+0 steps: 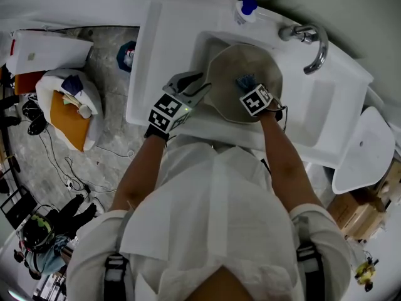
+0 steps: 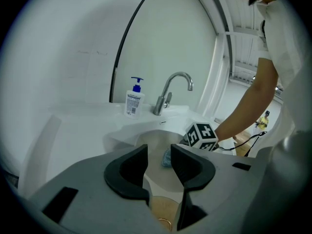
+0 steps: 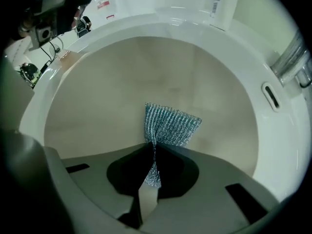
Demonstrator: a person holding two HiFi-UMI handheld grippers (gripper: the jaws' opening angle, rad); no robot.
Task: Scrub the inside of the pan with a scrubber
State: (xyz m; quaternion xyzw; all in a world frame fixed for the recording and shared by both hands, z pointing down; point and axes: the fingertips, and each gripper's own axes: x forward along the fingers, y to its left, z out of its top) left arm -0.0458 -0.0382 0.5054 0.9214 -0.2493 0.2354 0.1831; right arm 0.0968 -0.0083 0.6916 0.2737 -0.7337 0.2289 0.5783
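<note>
White sink (image 1: 156, 55) as ground, with the pan (image 3: 107, 91) seated in its basin. Right gripper (image 3: 153, 149) is closed on the near edge of the scrubber (image 3: 170, 123), which fans forward from the pinch and lies against the pan floor near its centre. Scrubber: blue-silver woven mesh, limp, creased at the grip. Left gripper (image 2: 159, 156) stands at the pan's left rim, jaws apart and pressing nothing. The right hand is the nearer.
</note>
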